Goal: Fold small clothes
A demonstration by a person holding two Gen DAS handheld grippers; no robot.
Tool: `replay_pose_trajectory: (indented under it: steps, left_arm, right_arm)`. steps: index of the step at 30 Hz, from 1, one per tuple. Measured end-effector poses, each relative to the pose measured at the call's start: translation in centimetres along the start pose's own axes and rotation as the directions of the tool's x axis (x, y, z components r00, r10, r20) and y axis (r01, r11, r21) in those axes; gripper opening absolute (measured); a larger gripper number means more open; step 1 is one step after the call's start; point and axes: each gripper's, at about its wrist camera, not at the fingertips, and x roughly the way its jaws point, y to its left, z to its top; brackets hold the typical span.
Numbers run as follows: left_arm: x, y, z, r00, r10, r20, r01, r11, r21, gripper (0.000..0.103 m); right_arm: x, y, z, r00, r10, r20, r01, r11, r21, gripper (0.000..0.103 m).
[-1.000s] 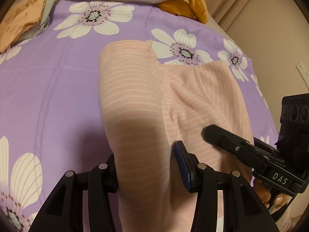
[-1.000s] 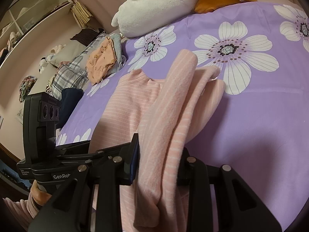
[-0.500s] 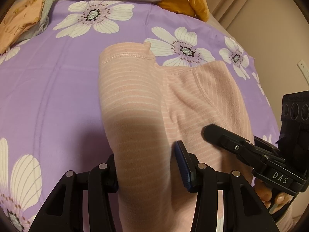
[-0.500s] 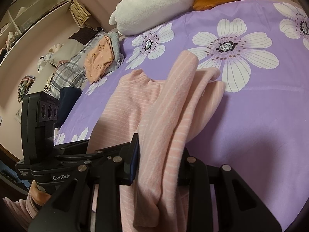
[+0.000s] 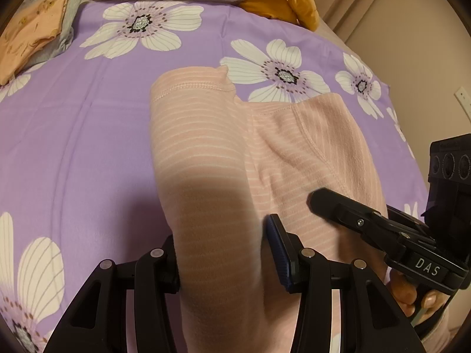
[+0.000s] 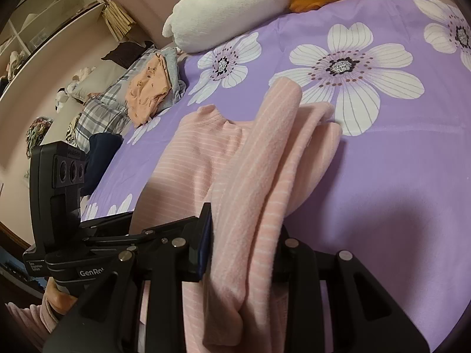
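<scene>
Purple flowered bedspread (image 5: 88,147) fills both views, w/ bare cloth to the left of the pink striped garment (image 5: 200,153) and more to its right in the right wrist view. Bed's right edge drops off near the wall. White pillow (image 6: 223,14) and orange cushion (image 5: 279,8) along the far edge; orange folded clothes (image 6: 147,91) on a pile at the far left corner. Garment lies mid-bed, near end lifted. Left gripper (image 5: 222,253) clamped on one pink fold, right gripper (image 6: 244,244) clamped on a bunched fold; both jaws closed on fabric
</scene>
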Motion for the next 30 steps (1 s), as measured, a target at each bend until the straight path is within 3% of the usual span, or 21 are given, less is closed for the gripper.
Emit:
replay_pose_trajectory:
  steps: [30]
  left_arm:
    - [0.1, -0.1, -0.1, 1.0, 0.01, 0.002, -0.01, 1.0, 0.006, 0.047]
  right_arm:
    - [0.5, -1.4, 0.0, 1.0, -0.002, -0.021, 0.003, 0.998, 0.055, 0.033]
